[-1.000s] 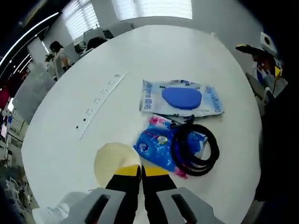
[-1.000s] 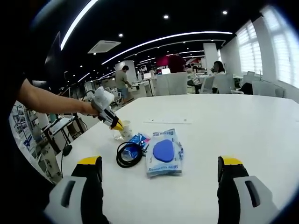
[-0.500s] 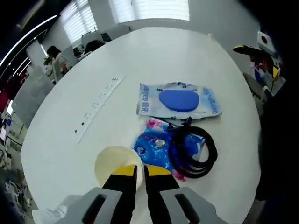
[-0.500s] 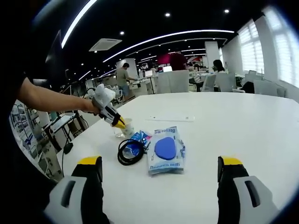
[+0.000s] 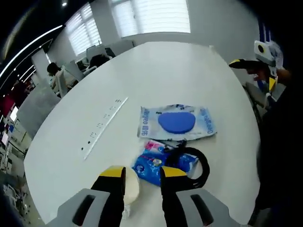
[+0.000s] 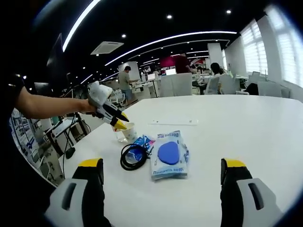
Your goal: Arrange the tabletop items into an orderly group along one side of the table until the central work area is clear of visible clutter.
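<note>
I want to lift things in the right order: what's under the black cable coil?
The black cable coil rests partly on a small blue packet and partly on the white table. Whatever the packet covers cannot be seen.

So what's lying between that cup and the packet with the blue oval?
In the right gripper view, a small blue pouch and a coiled black cable lie between the cup and the packet.

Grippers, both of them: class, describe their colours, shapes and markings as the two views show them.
The left gripper has light grey bodies with dark slots, black fingers and yellow tips. The right gripper matches: grey housings with dark slots, black fingers, yellow caps. Seen from the right gripper view, the left gripper's body is white and bulky.
</note>
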{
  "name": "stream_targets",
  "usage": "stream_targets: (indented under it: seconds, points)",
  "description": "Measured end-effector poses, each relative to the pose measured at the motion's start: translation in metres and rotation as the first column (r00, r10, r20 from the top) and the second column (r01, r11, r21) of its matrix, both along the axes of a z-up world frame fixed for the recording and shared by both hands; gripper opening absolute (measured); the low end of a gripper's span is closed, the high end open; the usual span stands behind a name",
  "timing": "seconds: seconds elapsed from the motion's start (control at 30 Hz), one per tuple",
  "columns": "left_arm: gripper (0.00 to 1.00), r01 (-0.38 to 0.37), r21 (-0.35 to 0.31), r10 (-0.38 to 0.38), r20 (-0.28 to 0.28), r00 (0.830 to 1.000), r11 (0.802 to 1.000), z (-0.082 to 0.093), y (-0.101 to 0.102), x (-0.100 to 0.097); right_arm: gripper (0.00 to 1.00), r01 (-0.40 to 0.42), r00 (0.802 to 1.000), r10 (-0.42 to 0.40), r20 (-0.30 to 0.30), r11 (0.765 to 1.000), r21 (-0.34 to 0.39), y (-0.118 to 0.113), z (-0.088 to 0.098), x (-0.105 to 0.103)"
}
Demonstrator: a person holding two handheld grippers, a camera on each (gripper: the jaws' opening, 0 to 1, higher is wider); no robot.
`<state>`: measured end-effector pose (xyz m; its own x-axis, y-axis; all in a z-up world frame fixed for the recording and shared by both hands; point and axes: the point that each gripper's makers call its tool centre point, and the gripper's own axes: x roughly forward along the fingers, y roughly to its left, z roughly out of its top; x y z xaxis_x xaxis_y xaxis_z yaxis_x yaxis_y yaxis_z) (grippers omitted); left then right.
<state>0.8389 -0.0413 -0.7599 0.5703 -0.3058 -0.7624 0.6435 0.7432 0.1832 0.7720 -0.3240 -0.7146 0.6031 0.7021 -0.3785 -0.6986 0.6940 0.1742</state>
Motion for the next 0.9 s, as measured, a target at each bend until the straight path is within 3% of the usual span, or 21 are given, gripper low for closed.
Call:
stream_targets:
  seconds: [0.17, 0.4, 0.47, 0.63, 0.8, 0.9]
  points:
    - [0.36, -0.037, -0.025, 0.038, 0.027, 0.999, 0.999, 0.009, -0.003, -0.011, 1.0, -0.02, 1.0, 0.02, -0.007, 1.0, 0.0, 0.006, -0.001, 0.003]
    - [0.38, -0.071, 0.009, 0.07, 0.099, 0.993, 0.997, 0.013, 0.001, -0.031, 0.97, -0.066, 0.997, 0.066, -0.026, 0.998, 0.001, 0.021, -0.004, 0.006]
    - [0.38, -0.125, -0.012, 0.125, 0.132, 0.983, 0.992, 0.017, 0.003, -0.036, 0.97, -0.073, 0.997, 0.073, -0.019, 0.997, -0.007, 0.024, -0.005, 0.009]
    - [0.43, -0.225, -0.156, 0.246, 0.132, 0.96, 0.962, 0.02, -0.01, -0.052, 0.97, -0.077, 0.997, 0.077, -0.028, 0.997, -0.005, 0.031, -0.009, 0.018]
    - [0.5, -0.314, -0.267, 0.344, 0.073, 0.936, 0.911, 0.009, -0.021, -0.068, 0.95, -0.07, 0.996, 0.071, -0.049, 0.997, 0.015, 0.038, -0.012, 0.026]
    - [0.47, -0.371, -0.305, 0.406, 0.056, 0.912, 0.877, 0.007, -0.028, -0.074, 0.91, -0.06, 0.996, 0.061, -0.062, 0.998, 0.02, 0.042, -0.016, 0.03]
